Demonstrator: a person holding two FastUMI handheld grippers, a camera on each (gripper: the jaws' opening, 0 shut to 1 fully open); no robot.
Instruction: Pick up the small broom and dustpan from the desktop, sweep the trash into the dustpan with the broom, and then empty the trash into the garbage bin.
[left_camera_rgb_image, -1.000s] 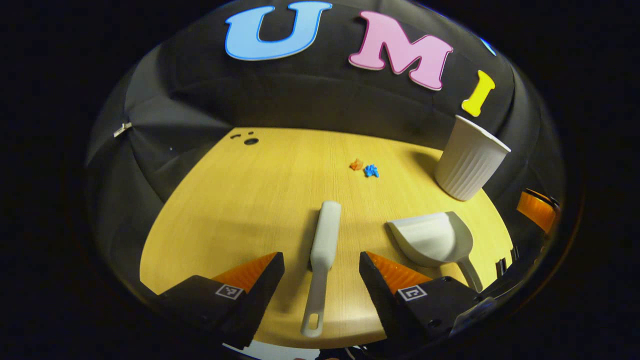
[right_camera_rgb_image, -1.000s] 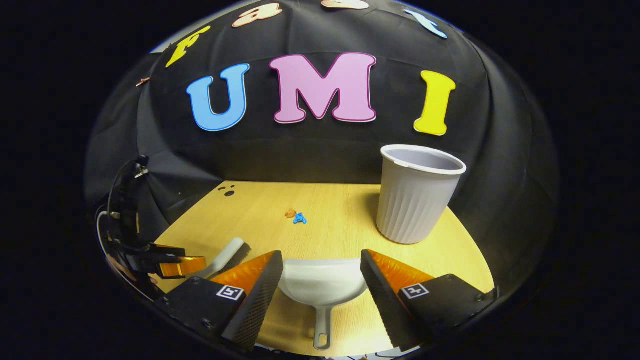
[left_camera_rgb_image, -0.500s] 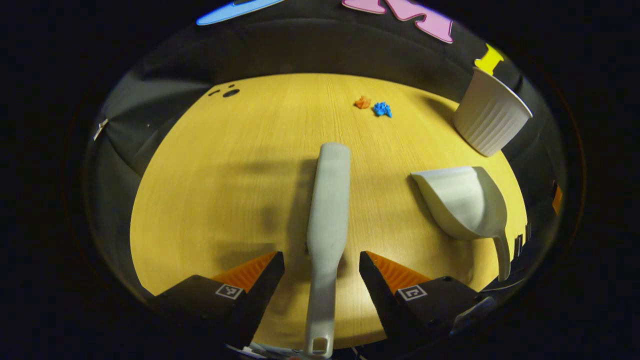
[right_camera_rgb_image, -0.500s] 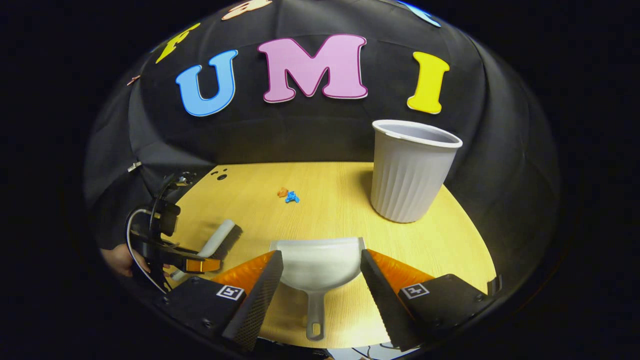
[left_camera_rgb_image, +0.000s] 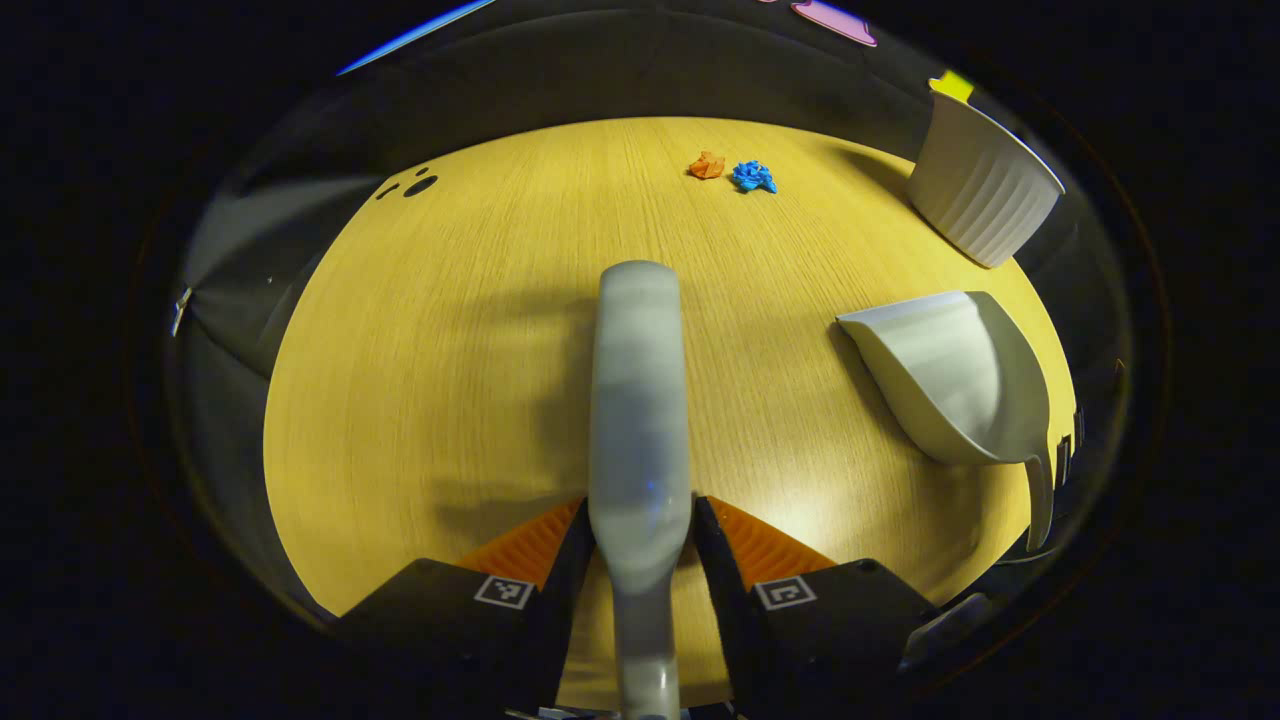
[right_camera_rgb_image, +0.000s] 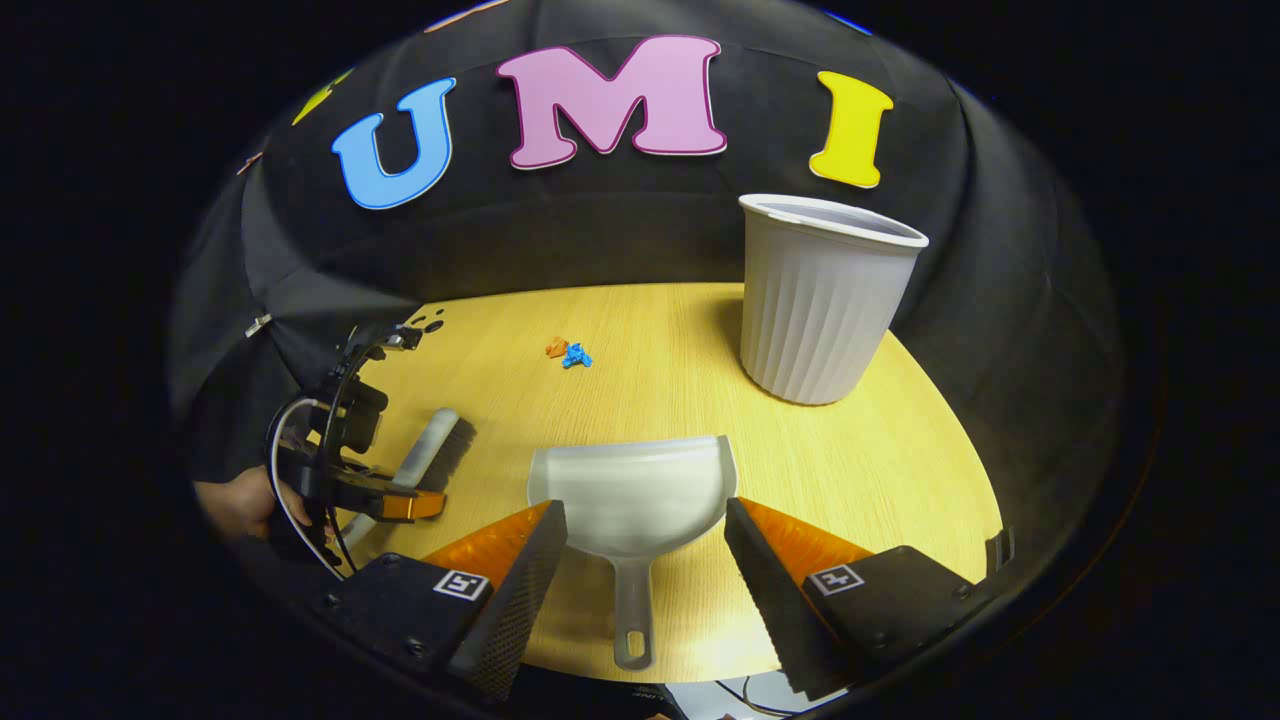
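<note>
Black cloth backs a round wooden desktop (left_camera_rgb_image: 420, 330). At its near edge, the broom (left_camera_rgb_image: 640, 400) is pinched at the neck by the left gripper (left_camera_rgb_image: 640, 545). Beside it, the dustpan (right_camera_rgb_image: 630, 490) is flanked by the spread right gripper (right_camera_rgb_image: 645, 560); its thin, stiff, probably light handle is judged the better hold.
</note>
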